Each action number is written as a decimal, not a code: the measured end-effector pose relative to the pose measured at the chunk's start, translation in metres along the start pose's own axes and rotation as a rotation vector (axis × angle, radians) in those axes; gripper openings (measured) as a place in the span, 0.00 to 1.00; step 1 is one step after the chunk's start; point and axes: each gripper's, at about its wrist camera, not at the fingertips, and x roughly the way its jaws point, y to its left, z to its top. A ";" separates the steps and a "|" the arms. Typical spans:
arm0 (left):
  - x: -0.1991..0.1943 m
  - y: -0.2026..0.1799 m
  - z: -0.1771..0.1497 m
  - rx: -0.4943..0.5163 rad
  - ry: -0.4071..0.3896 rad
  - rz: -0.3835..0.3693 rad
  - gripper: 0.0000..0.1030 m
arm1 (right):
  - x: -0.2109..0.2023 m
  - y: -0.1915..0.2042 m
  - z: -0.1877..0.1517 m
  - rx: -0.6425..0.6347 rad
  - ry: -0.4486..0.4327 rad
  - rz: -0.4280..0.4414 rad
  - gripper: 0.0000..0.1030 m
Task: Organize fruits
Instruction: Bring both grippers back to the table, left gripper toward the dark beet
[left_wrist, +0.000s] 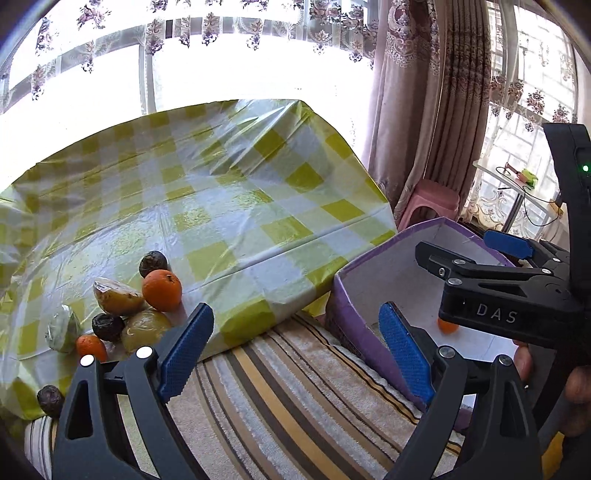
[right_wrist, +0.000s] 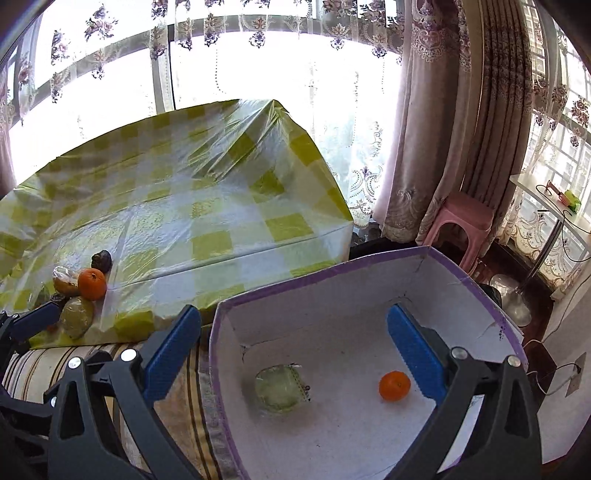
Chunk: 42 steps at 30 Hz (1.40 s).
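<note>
A pile of fruit lies on the checked table (left_wrist: 221, 206) at the left: a large orange (left_wrist: 161, 290), a small orange (left_wrist: 91, 348), dark passion fruits (left_wrist: 153, 263), and wrapped yellow-green fruits (left_wrist: 146, 329). The pile also shows in the right wrist view (right_wrist: 91, 283). A purple-rimmed white box (right_wrist: 369, 332) holds a wrapped green fruit (right_wrist: 279, 387) and a small orange (right_wrist: 394, 386). My left gripper (left_wrist: 295, 350) is open and empty over the striped cloth, between pile and box. My right gripper (right_wrist: 295, 354) is open and empty above the box; it also shows in the left wrist view (left_wrist: 476, 254).
A striped cloth (left_wrist: 295, 387) covers the surface below the table edge. A pink stool (right_wrist: 469, 221) and curtains (right_wrist: 461, 129) stand behind the box. A small side table (right_wrist: 546, 199) with cables is at the far right.
</note>
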 end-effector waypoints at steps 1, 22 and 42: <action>-0.007 0.004 -0.002 0.005 -0.015 0.016 0.85 | -0.002 0.009 0.001 -0.015 -0.012 0.008 0.98; -0.090 0.155 -0.080 -0.275 0.001 0.191 0.78 | -0.015 0.141 -0.026 -0.188 0.006 0.364 0.98; -0.068 0.226 -0.105 -0.423 0.131 0.259 0.62 | 0.034 0.210 -0.036 -0.284 0.141 0.433 0.92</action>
